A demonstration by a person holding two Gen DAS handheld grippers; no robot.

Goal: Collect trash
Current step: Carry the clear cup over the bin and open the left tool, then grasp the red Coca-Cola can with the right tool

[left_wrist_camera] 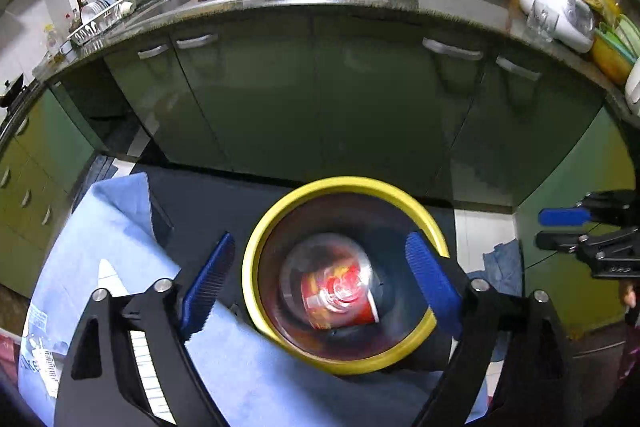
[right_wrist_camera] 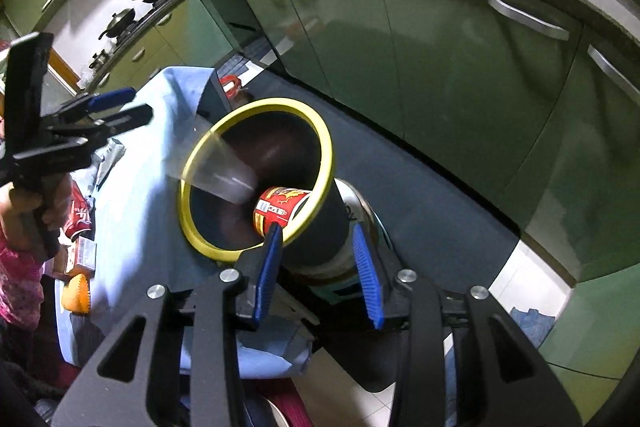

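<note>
Item: trash bin (left_wrist_camera: 280, 211), black with a yellow rim, standing off the corner of your blue-covered desk (left_wrist_camera: 120, 227), where waste from the desk can drop straight in.

Contents: a red printed cup (left_wrist_camera: 340, 301) on its side at the bottom; above it a clear plastic cup (right_wrist_camera: 224, 171), blurred and apparently falling through the mouth.

Left claw (left_wrist_camera: 320, 283): released, jaws wide apart with nothing between the pads. You hold it pitched steeply down over the bin's mouth, so anything let go lands inside.

Right claw (right_wrist_camera: 318, 259): jaws straddle the bin's near wall just below the rim, one finger inside and one outside, probably to steady it. I cannot tell whether the pads press the wall. It also tilts downward.

Remaining stock: red can (right_wrist_camera: 80, 219) and small packets (right_wrist_camera: 78, 255) on the desk's far side, seemingly uncollected.
</note>
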